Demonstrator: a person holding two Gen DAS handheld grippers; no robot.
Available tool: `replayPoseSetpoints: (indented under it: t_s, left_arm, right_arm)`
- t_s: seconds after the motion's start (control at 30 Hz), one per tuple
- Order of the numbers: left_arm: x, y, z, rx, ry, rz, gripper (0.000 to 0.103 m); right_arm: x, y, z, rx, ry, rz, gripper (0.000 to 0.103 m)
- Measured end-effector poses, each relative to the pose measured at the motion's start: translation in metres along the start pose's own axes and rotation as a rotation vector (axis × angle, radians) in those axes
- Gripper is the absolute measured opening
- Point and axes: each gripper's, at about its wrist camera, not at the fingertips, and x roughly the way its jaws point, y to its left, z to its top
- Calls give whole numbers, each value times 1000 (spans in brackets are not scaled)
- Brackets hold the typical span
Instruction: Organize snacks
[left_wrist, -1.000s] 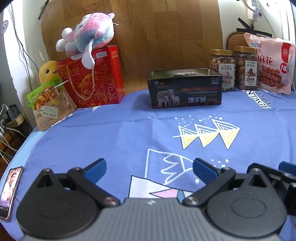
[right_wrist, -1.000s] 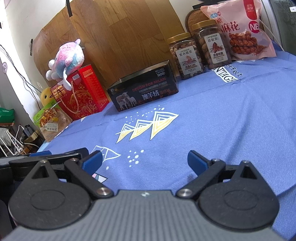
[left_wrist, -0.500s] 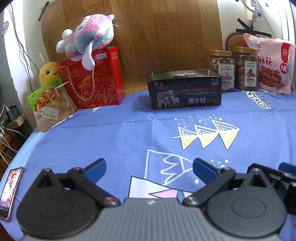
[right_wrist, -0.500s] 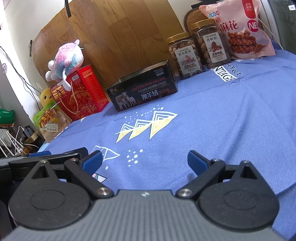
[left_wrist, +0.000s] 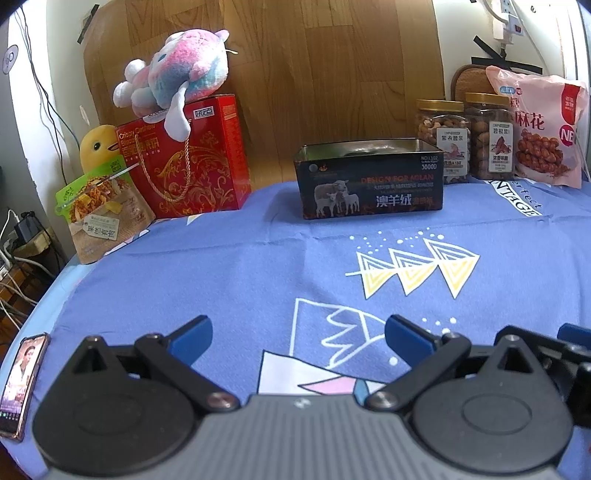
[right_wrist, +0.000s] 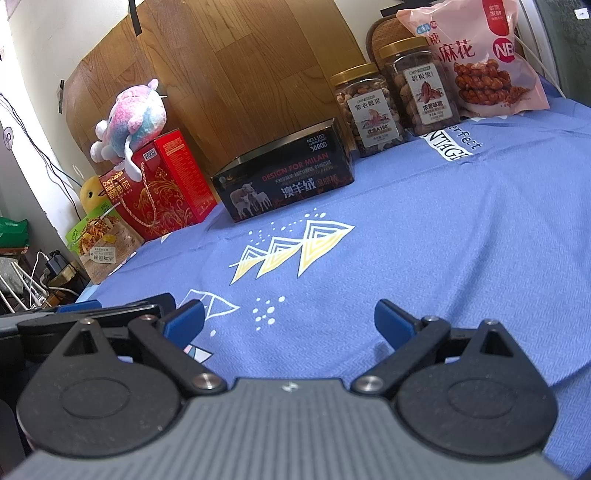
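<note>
While both jaws gape empty, open tin (left_wrist: 369, 177) contents unclear, two jars (left_wrist: 463, 136) hold nuts.

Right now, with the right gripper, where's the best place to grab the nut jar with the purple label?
Grip the purple-label jar across its round body below the gold lid, coming from the front. It stands upright; the second jar seems to touch its right side, so front access looks clearest. The right gripper is open and empty.
</note>
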Motion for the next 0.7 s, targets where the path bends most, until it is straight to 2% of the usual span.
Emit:
replayPoseSetpoints:
  t_s: [0.4,0.7]
  left_arm:
    - [0,0,0,-1,4,14,103]
    - [1,-2,0,-2,22,-5,103]
  right_arm:
    - [0,-1,-1,4,0,0,100]
    - [0,-1,0,4,1,1,100]
